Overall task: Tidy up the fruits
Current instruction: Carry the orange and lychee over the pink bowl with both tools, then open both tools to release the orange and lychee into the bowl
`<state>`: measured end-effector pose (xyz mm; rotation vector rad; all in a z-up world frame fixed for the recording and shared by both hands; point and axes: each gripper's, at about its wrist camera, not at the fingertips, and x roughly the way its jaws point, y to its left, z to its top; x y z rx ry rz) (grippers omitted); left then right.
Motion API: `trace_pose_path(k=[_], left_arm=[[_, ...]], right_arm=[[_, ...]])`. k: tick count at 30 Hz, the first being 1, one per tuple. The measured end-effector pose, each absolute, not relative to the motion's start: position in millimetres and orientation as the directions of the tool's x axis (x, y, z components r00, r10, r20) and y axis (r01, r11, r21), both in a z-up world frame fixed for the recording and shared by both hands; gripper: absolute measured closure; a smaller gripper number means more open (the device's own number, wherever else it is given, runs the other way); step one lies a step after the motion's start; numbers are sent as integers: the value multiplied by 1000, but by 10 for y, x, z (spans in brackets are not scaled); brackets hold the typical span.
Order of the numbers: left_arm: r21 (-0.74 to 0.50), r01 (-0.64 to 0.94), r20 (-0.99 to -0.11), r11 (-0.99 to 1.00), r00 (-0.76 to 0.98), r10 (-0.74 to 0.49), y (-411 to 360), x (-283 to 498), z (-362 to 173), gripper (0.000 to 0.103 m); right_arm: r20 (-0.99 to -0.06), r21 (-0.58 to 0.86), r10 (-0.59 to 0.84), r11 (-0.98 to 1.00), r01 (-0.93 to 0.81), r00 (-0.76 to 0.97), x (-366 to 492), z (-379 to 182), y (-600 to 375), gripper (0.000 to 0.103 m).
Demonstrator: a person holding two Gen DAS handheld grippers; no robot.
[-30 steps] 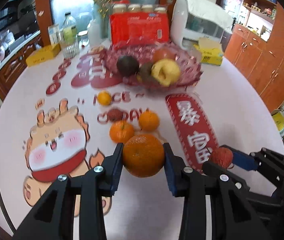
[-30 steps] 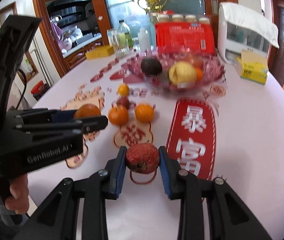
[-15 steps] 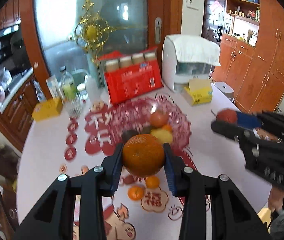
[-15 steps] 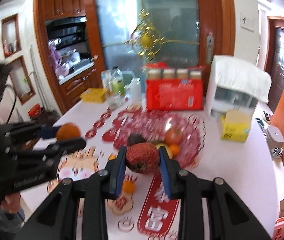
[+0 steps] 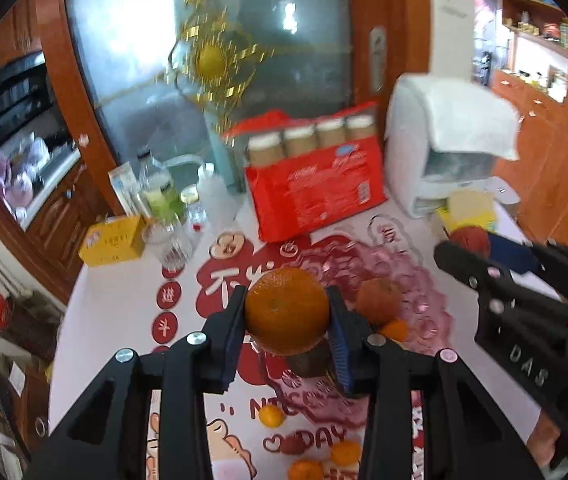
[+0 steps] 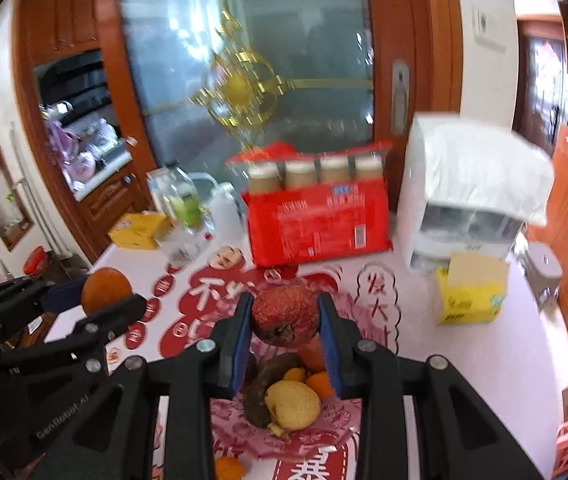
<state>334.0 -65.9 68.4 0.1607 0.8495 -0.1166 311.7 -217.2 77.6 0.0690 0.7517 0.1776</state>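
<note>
Large orange [image 5: 287, 311] clamped in left tongs [image 5: 286, 316], red fruit [image 6: 285, 316] in right tongs [image 6: 285, 318]; both now lifted from tabletop [image 5: 124, 304], carried above pink fruit bowl [image 5: 424, 292]. Release judged next; small oranges [image 5: 271, 417] left near.

open air above fruit bowl [image 6: 336, 436], red package [image 6: 316, 224] and bottles [image 6: 182, 204] crowding behind

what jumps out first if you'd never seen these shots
A big orange clamped in the left tongs fills the middle of the left wrist view, and a red, rough-skinned fruit sits pinched in the right tongs, both held above a pink glass fruit bowl with a yellow fruit inside. Behind, a bright red package stands at the far edge of the table.
</note>
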Motion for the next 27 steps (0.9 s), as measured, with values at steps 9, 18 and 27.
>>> trace_pose_path(k=[9, 18, 27], left_arm=[[88, 101, -847, 991, 531, 21, -570, 3908, -246, 66], [94, 94, -889, 991, 455, 41, -508, 4019, -667, 66], [110, 115, -892, 987, 450, 47, -568, 3960, -719, 38]], right_arm=[[-795, 160, 200, 980, -120, 572, 3612, -242, -2059, 71], [-844, 176, 212, 977, -120, 492, 3736, -645, -1989, 70], [-870, 196, 216, 976, -91, 444, 3726, -774, -2015, 63]])
